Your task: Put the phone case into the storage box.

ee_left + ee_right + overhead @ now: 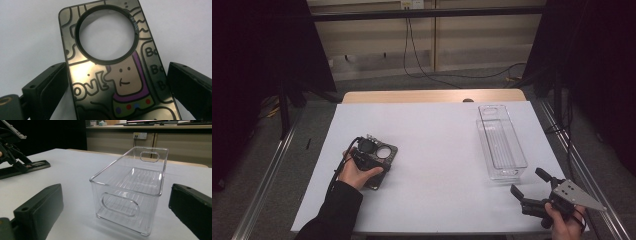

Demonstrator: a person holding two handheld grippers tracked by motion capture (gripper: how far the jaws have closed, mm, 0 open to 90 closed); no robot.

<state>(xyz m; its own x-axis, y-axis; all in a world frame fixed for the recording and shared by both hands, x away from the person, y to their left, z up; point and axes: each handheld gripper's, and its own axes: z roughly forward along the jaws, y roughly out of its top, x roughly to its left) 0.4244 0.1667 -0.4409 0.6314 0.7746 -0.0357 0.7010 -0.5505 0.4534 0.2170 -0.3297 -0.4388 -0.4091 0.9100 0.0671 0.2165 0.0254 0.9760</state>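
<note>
Left gripper [117,85]: jaws flank phone case [110,62], contact unclear.
Right gripper [120,215]: wide open, empty.
Case: light, glossy, slippery; grip long edges.

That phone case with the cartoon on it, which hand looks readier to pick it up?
Left, probably. The left hand-held gripper has its open jaws either side of the phone case; the right hand-held gripper is open near the clear bin.

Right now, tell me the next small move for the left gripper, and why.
Probably close the left gripper on the phone case. The case lies flat on the white table between the open jaws, with a small gap at each long edge, so it is lined up but not yet held. The clear bin stands empty near the right gripper, a likely destination.
</note>
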